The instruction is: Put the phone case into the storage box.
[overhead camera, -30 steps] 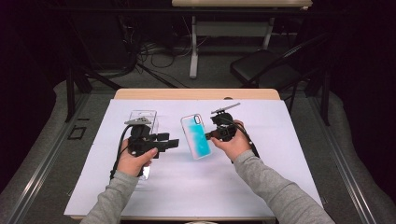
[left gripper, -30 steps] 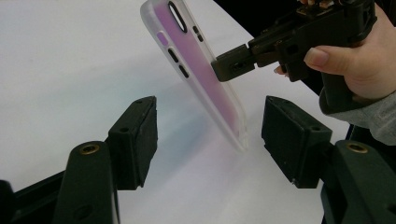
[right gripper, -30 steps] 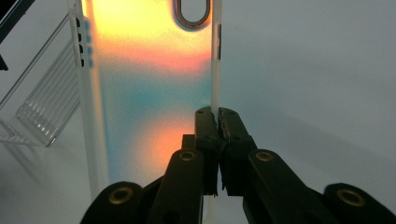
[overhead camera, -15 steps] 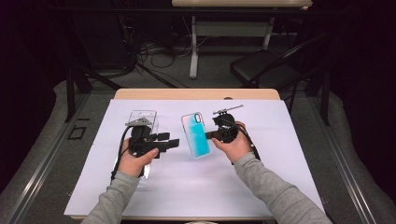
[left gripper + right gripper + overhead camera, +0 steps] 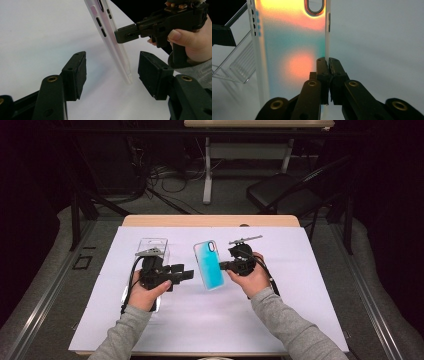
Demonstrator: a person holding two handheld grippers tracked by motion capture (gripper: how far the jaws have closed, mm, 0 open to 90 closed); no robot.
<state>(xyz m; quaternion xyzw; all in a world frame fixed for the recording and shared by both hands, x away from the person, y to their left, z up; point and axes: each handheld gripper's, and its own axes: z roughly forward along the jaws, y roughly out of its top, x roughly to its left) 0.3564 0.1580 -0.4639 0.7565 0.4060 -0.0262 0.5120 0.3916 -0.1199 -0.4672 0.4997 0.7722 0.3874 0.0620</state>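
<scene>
A translucent phone case (image 5: 209, 265), teal with an orange sheen, stands on end above the white sheet. My right gripper (image 5: 223, 266) is shut on its side rim, and in the right gripper view the jaws (image 5: 328, 61) pinch that thin edge of the case (image 5: 292, 50). My left gripper (image 5: 187, 274) points at the case from the left. In the left gripper view its jaws (image 5: 112, 58) stand open on either side of the case's lower end (image 5: 112, 42) without touching it. They have just been closing a little.
A clear plastic box (image 5: 152, 245) lies behind the left hand and shows at the left of the right gripper view (image 5: 239, 67). The white sheet (image 5: 300, 295) covers the table. A dark chair (image 5: 285, 195) and cables sit beyond the far edge.
The right gripper has shifted the case very slightly. The left hand has stayed where it was.
</scene>
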